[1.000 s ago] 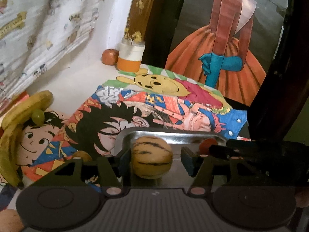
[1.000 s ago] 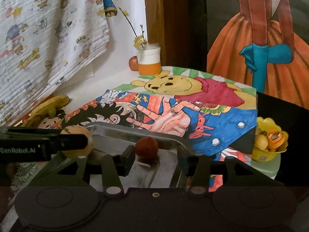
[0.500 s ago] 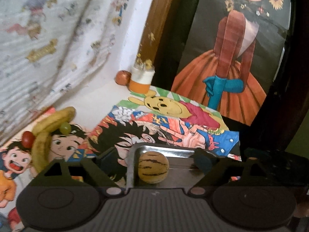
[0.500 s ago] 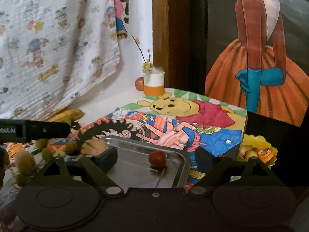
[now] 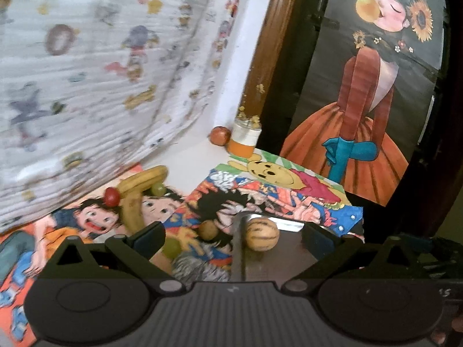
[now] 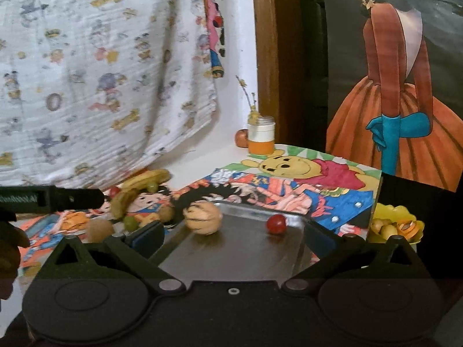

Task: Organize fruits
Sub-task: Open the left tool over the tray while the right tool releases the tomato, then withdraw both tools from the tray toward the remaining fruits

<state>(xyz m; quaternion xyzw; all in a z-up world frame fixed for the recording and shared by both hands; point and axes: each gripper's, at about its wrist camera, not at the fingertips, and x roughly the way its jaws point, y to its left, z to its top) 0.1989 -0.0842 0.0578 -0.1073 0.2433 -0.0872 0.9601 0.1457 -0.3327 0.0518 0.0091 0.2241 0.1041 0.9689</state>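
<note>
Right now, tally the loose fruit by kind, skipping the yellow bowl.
Striped melon: 1
Small red fruits: 2
Bananas: 2
Green grapes: 2
Brown round fruits: 2
Apple: 1
Total: 10
</note>
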